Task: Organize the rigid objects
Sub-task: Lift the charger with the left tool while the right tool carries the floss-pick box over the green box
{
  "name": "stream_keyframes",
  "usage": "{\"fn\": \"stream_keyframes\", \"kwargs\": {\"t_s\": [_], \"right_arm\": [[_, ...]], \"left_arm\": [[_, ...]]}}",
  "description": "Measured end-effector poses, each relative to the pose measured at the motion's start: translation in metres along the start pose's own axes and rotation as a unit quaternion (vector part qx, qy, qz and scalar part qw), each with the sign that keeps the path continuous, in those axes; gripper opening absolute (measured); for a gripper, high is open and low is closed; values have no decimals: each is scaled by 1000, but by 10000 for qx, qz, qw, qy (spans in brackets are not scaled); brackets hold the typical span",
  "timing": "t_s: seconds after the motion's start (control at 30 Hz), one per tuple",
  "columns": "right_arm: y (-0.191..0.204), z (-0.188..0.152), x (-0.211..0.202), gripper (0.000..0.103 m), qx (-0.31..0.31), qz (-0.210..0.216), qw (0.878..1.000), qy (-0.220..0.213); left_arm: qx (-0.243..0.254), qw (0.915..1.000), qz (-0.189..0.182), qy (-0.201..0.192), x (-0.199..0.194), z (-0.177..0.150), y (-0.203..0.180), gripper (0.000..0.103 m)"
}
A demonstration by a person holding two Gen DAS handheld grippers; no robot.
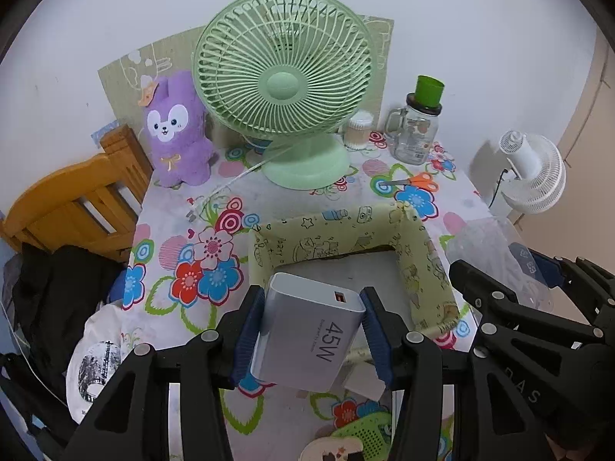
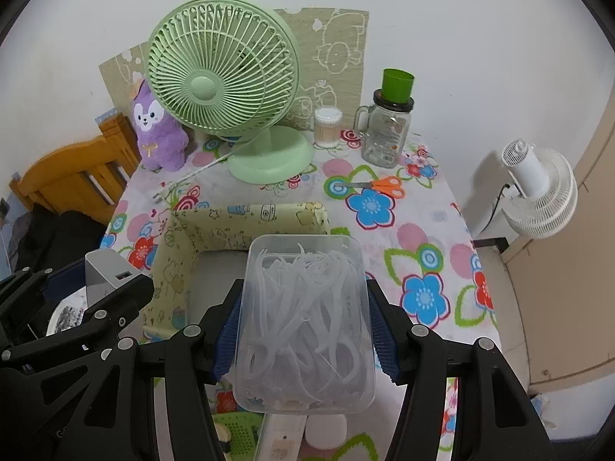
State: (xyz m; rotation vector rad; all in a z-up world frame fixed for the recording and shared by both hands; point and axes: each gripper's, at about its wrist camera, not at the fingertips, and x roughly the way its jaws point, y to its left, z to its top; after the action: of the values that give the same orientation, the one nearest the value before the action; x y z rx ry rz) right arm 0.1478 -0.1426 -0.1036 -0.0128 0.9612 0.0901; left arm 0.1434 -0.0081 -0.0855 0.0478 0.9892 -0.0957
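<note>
The charger, a grey block marked 45W, sits clamped between the pads of the left claw, its long axis running forward along the fingers. The open yellow-green box lies just ahead and slightly right of that claw on the counter. The right claw grips a clear tub of floss picks at its sides, with the box ahead and to its left. Both claws tilt steeply downward, side by side, about equally near the box.
</note>
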Motion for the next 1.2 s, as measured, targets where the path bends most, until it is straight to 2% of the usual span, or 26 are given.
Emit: {"fn": "stream_keyframes", "kwargs": {"t_s": [0.33, 0.53, 0.67, 1.07, 1.2], "right_arm": [[-3, 20, 37, 62, 11, 171, 9997, 168], [-3, 26, 61, 62, -15, 205, 9992, 338], [-4, 27, 76, 62, -23, 227, 9987, 445], [0, 34, 107, 62, -43, 361, 9974, 622], [6, 36, 112, 62, -201, 227, 9980, 563]], "left_arm": [[-146, 9995, 102, 244, 36, 12, 7, 52], [-246, 9986, 65, 456, 62, 13, 9, 48], [-216, 9981, 199, 537, 76, 13, 9, 48], [-254, 9968, 318, 693, 101, 16, 14, 48], [-290, 9962, 311, 758, 110, 16, 16, 48]]}}
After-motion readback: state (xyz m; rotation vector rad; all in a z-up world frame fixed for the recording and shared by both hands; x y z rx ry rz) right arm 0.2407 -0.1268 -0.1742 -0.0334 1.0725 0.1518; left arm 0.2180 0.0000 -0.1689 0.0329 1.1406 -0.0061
